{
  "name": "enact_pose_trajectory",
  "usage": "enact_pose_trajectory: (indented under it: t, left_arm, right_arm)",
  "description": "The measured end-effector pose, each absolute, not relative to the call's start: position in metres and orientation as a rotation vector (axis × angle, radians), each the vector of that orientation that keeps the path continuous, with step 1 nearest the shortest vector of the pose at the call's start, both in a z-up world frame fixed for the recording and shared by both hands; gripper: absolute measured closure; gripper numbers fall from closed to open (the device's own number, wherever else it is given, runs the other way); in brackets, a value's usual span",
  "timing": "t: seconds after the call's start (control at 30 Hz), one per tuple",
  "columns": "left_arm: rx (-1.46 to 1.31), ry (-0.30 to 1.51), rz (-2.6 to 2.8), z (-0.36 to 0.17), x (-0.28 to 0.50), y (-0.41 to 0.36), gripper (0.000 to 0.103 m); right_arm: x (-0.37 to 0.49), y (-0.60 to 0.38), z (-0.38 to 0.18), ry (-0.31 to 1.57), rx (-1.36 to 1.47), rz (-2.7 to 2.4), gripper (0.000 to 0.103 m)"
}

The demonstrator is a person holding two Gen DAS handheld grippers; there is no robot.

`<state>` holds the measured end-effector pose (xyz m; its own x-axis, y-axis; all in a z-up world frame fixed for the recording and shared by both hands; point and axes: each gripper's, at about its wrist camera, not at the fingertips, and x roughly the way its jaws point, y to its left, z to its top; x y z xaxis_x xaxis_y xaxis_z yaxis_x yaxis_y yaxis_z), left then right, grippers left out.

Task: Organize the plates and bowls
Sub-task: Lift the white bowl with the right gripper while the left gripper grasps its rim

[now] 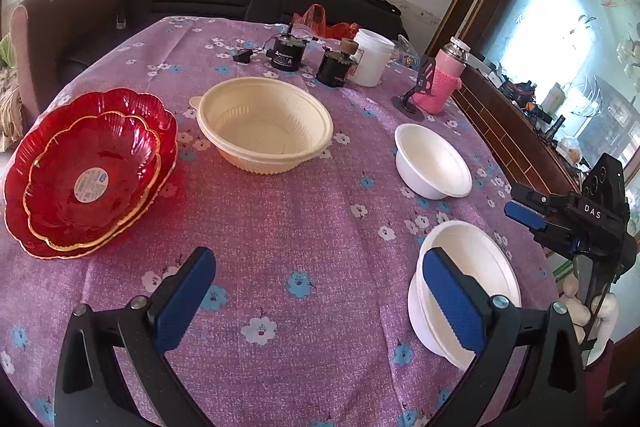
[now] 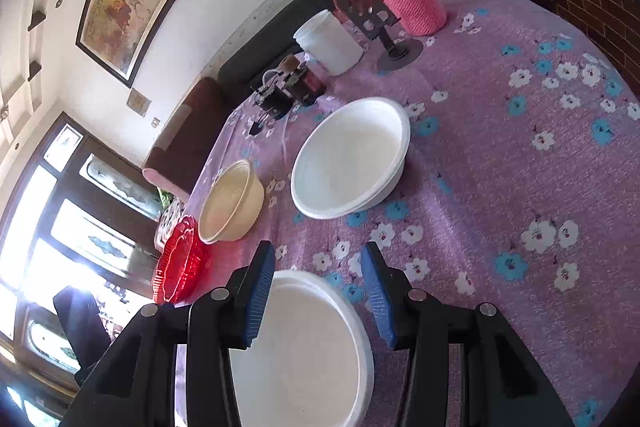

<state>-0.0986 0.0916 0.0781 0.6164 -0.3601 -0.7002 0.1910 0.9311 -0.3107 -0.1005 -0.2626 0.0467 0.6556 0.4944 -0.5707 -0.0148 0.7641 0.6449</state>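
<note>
Left claw [image 1: 316, 301] spread above table [image 1: 304, 227], right claw [image 2: 318, 293] spread over near white bowl [image 2: 304, 351], second white bowl [image 1: 434, 161] at 1 o'clock, cream bowl [image 1: 266, 125] at 12, red plates [image 1: 90, 173] at 10.

Near white bowl [image 2: 304, 351] cut by bottom edge, partly behind right gripper [image 2: 320, 291].

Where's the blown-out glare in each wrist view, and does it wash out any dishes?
Left wrist view: the window at upper right is overexposed, the dishes stay well exposed, and fisheye bends the table edge. Right wrist view: the window at lower left is clipped white, flare touches the red plates, and the nearest white bowl reads almost featureless.
</note>
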Motion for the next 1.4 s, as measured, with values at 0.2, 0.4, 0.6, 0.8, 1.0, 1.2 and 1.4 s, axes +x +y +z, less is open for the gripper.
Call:
enact_pose_trajectory:
  t: [0.2,0.4,0.6,0.8,1.0,1.2,1.4]
  left_arm:
    - [-0.268,0.843,-0.247,0.082,-0.089,0.117,0.0]
    - [-0.263,0.853,-0.256,0.086,-0.077,0.11,0.0]
    - [-0.21,0.884,-0.328,0.099,-0.041,0.063,0.0]
    - [-0.134,0.971,-0.371,0.09,0.013,0.008,0.0]
    - [-0.104,1.079,-0.406,0.064,0.064,-0.029,0.001]
    - [-0.074,1.154,-0.47,0.039,0.093,-0.065,0.029]
    - [-0.022,1.214,-0.504,0.018,0.107,-0.09,0.039]
  right_arm:
    - [-0.082,-0.254,0.062,0.79,0.634,0.307,0.055]
    - [-0.069,-0.253,0.062,0.758,0.5,0.111,0.051]
    - [-0.031,-0.27,0.038,0.8,0.555,0.032,0.051]
    - [-0.009,-0.28,0.024,0.824,0.627,0.12,0.051]
    - [-0.001,-0.285,0.013,0.858,0.605,0.208,0.051]
    - [0.009,-0.28,-0.004,0.918,0.612,0.202,0.052]
    - [0.008,-0.283,-0.005,0.903,0.621,0.196,0.063]
